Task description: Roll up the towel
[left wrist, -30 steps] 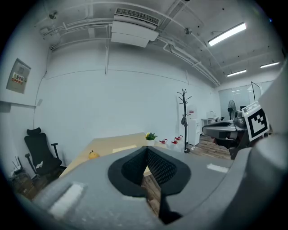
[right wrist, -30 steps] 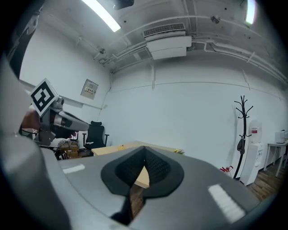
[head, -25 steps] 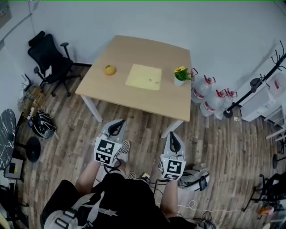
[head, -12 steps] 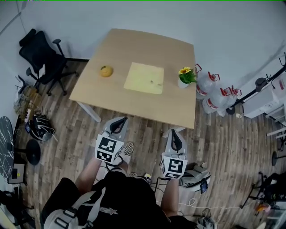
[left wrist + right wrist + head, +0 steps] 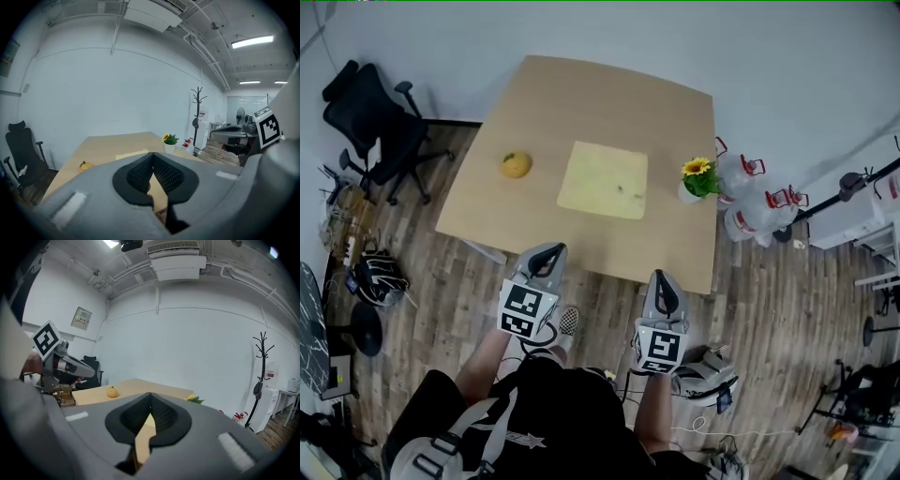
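Both grippers are pressed together with nothing between the pads; each gripper view shows the tips meeting and only table showing through the gap behind them.

Left gripper point(image 5: 550, 249): in the head view its tip sits at the table's point(image 5: 546, 103) near edge, left part. It is clear of everything on the table.
Right gripper point(image 5: 662, 277): tip at the same near edge, toward the table's near-right corner. Also touching nothing.
Both point across the table toward the wall. The gripper views look over the tabletop, so both ride above the table's surface.

Towel point(image 5: 603, 180): pale yellow, lying flat and unrolled around the middle of the table. No fold or roll started. It is well apart from both grippers.

Fruit point(image 5: 516, 165): orange-yellow, on the table to the left of the towel and not touching it.
Plant point(image 5: 698, 176): small white pot with a yellow flower, on the table by its right edge, close to the towel's right side but not on it.

Off the table: a black chair point(image 5: 367, 111) on the floor at the table's left and water jugs point(image 5: 757, 208) on the floor at its right. A coat stand point(image 5: 198, 115) is past the table's right side, seen in the left gripper view.

Floor around the table is wood plank.
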A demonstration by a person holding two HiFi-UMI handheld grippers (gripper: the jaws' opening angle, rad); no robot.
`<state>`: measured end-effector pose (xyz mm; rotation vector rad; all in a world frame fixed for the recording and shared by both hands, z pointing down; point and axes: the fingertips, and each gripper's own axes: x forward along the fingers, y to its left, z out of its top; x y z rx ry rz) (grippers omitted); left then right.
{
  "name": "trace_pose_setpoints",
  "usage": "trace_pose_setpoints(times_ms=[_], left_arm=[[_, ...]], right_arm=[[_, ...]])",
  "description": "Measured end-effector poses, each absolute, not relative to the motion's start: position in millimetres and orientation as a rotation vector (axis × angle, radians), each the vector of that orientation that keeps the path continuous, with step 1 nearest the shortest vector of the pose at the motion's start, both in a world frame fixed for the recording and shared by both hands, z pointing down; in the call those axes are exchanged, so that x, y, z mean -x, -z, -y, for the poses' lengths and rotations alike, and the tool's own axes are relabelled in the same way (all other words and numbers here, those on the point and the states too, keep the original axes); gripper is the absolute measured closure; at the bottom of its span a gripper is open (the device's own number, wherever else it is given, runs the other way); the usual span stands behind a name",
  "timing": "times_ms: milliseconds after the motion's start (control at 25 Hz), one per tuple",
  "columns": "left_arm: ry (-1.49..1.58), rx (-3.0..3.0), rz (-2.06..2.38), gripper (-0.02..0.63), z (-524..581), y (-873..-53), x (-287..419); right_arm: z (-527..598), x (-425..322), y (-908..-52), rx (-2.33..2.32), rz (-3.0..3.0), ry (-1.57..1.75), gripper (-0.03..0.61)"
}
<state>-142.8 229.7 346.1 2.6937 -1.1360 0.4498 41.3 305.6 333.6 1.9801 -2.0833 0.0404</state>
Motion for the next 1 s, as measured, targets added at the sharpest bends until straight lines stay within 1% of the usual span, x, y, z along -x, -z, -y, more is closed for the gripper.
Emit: trace_pose_setpoints(times_ms=[360, 1000], left_arm=[[-0.450, -2.702, 1.091, 0.603, -166.3, -355.8, 140.2], [-0.488, -2.625, 1.133, 0.603, -107.5, -383.1, 134.2]], right_arm=[[-245.5, -41.5, -340.5, -2.004, 2.046, -0.044, 0.577], [-176.0, -50.5, -372.0, -1.915, 2.085, -0.110, 0.577]])
